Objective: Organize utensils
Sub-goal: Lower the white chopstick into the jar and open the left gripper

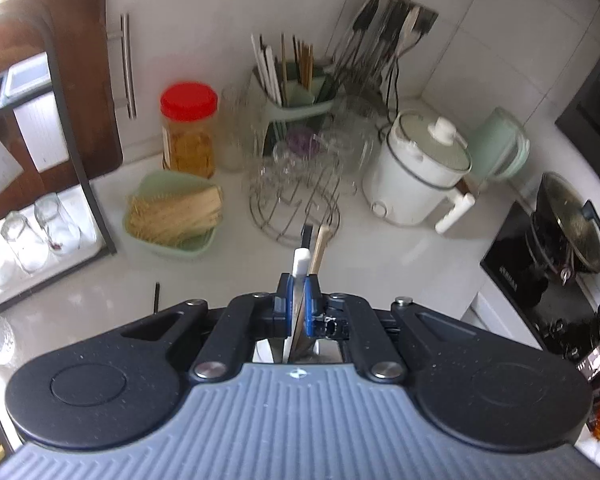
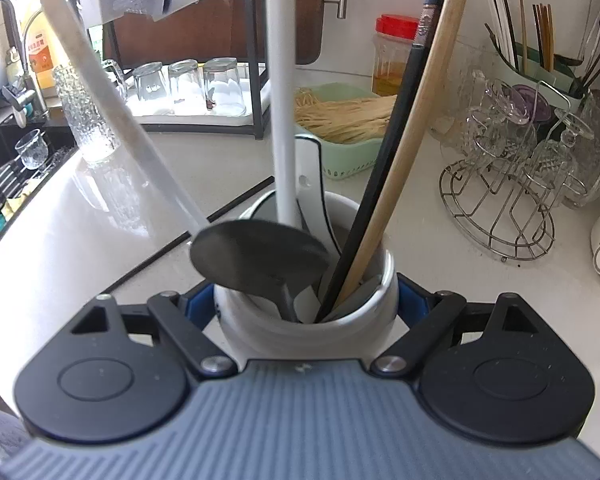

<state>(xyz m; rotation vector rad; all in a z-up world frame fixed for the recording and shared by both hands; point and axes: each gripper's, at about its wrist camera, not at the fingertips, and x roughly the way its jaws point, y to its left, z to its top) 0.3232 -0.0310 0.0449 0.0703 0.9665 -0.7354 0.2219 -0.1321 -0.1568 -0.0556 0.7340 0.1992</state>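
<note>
On the near part of the white counter (image 2: 80,248), the R gripper (image 2: 306,304) is clamped round a white utensil cup (image 2: 312,320), w/ blue pads on both its sides. Already in the cup: a black spoon (image 2: 260,256), a white-handled utensil (image 2: 280,80), a black chopstick (image 2: 392,152) and a wooden handle (image 2: 416,112). The L gripper (image 1: 299,304) is closed narrow on a thin metal blade w/ a white handle (image 1: 301,264), prob. a knife, apparently over the cup. Left undone, I'd judge: that knife isn't released yet, and one black chopstick (image 2: 204,232) lies loose on the counter, left of the cup. Far right, the green holder (image 1: 300,104) is full of chopsticks, so most looks sorted.
</note>
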